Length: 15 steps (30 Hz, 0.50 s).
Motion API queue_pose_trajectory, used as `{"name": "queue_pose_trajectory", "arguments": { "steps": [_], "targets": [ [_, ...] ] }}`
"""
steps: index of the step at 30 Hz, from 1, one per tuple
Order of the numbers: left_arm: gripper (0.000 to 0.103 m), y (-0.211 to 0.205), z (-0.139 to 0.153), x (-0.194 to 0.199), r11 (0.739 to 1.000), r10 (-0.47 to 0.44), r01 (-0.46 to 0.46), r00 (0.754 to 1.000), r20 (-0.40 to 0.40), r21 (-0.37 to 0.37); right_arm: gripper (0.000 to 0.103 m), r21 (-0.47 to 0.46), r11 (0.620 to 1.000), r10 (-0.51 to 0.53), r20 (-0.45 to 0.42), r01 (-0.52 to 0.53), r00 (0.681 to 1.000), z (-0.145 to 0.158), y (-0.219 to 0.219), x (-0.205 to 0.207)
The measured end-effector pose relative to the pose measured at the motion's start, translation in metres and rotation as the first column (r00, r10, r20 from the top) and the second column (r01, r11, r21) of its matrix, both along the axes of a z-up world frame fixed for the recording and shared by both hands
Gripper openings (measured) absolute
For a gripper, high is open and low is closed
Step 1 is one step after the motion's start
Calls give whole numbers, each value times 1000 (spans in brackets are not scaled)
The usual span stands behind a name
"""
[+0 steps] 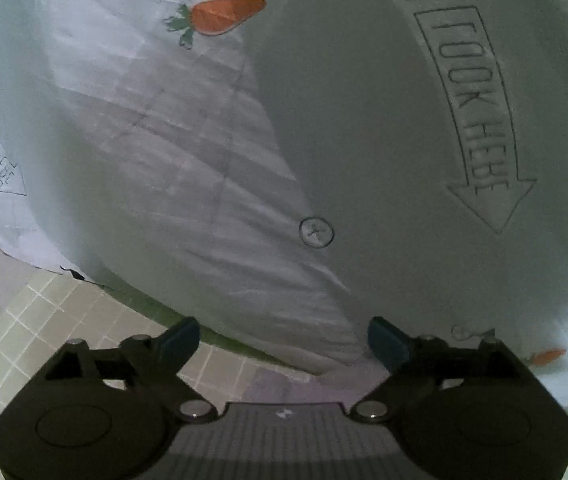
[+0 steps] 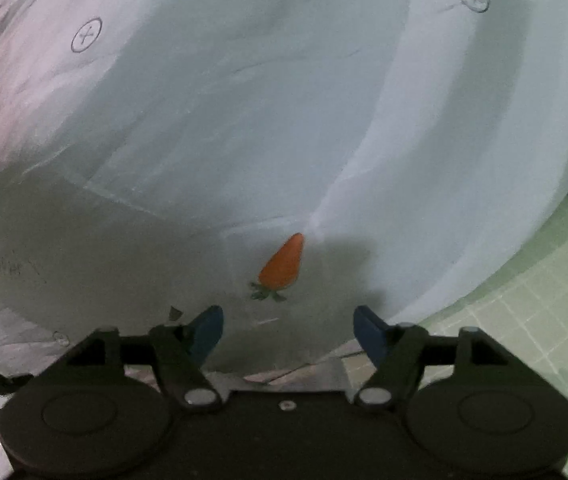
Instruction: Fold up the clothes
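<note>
Meanwhile, both the left gripper [image 1: 284,342] and right gripper [image 2: 287,330] stood apart, clamping nothing, just before the pale carrot-printed garment [image 1: 363,120] lying on the green gridded mat [image 2: 523,320].

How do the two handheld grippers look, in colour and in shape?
Both look alike. The left gripper and the right gripper each have a black body with two round housings, black linkage arms on silver pivot pins, and short dark blue fingers. No cables or sleeves show.
</note>
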<state>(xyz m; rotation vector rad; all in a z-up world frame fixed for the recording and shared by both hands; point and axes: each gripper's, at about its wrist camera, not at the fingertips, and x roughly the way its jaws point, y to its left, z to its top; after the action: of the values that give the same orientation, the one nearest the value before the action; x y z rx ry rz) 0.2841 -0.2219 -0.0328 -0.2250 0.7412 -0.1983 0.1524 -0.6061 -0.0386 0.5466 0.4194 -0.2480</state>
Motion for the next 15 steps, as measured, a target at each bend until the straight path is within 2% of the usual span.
{"name": "queue_pose_trajectory", "arguments": {
  "steps": [2,5,7,10,15],
  "targets": [
    [92,4,-25,-9,999,-35,38,997,-75,34,81,25,1000,21,-68,-19,997,-18,1,-7],
    [92,7,-69,-25,993,-50,71,975,-218,90,81,56,998,53,-195,-42,979,-52,9,-17],
    [92,10,-91,-34,993,-59,86,958,-282,85,81,94,994,71,-256,-49,964,-72,14,-23],
    [92,11,-110,-37,993,-82,104,940,-330,49,87,125,990,106,-314,-69,944,-92,22,-24],
    [93,3,-123,-17,993,-115,121,933,-341,-6,90,83,987,159,-363,-138,918,-105,33,-7]
  ]
}}
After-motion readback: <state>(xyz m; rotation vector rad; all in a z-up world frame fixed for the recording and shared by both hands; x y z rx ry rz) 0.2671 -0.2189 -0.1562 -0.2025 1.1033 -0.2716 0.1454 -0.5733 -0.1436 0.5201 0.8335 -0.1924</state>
